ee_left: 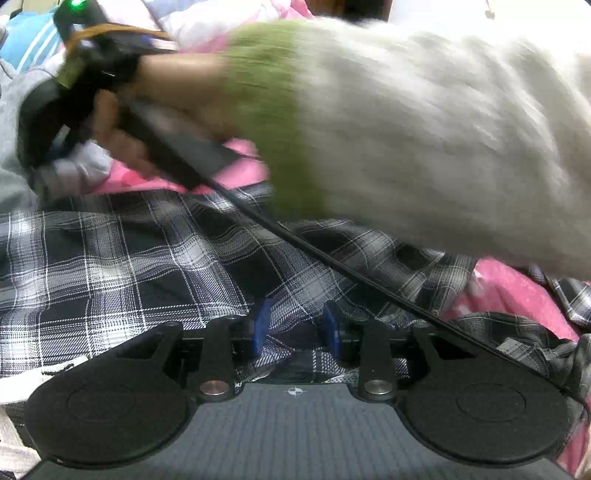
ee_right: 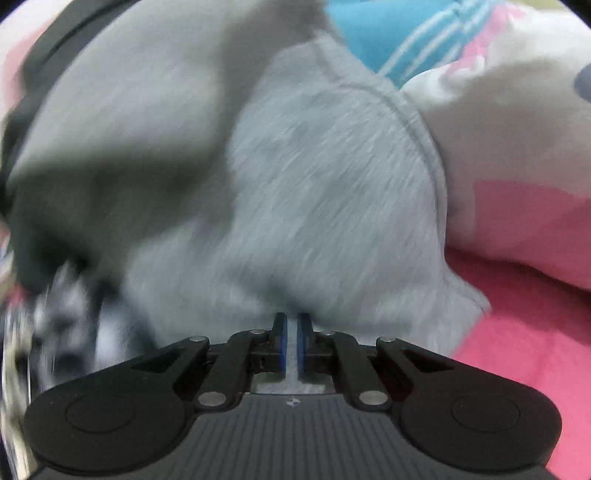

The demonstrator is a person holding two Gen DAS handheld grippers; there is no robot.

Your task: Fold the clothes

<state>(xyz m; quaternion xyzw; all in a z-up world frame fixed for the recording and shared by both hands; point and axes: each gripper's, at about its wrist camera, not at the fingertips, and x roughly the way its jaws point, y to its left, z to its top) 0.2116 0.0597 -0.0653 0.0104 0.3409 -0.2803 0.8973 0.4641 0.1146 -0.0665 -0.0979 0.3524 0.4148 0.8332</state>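
A: Plaid fills the left wrist view. The checked shirt (ee_left: 147,266) lies spread over the pink bedding (ee_left: 517,291), and the left gripper (ee_left: 295,328) has a bunched fold of it between its blue pads (ee_left: 262,325), jaws part-way apart and pinching the cloth. I judge it is pinning that edge so the shirt keeps flat for folding.

B: And what crosses above it?

A: The person's other arm, in a white fuzzy sleeve (ee_left: 424,129) with a green cuff (ee_left: 266,110), the hand (ee_left: 122,122) wrapped around the right gripper's black handle. A black cable (ee_left: 332,258) trails from it across the plaid. Its fingertips are hidden from here, down by a grey garment at the left edge.

B: Then the right wrist view settles that?

A: It does. The right gripper (ee_right: 291,343) has its jaws nearly together, clenched on a thin edge of the grey sweatshirt (ee_right: 314,184); pale cloth shows in the narrow slit between the pads. The picture is smeared with blur. Gripping by an edge looks meant to drag the whole garment clear.

B: What else shows only there?

A: A blue striped garment (ee_right: 399,33) beyond the grey one, and a white-and-pink quilt (ee_right: 517,147) to the right. The plaid is only a blurred patch at lower left, so the left gripper's hold cannot be checked from this side.
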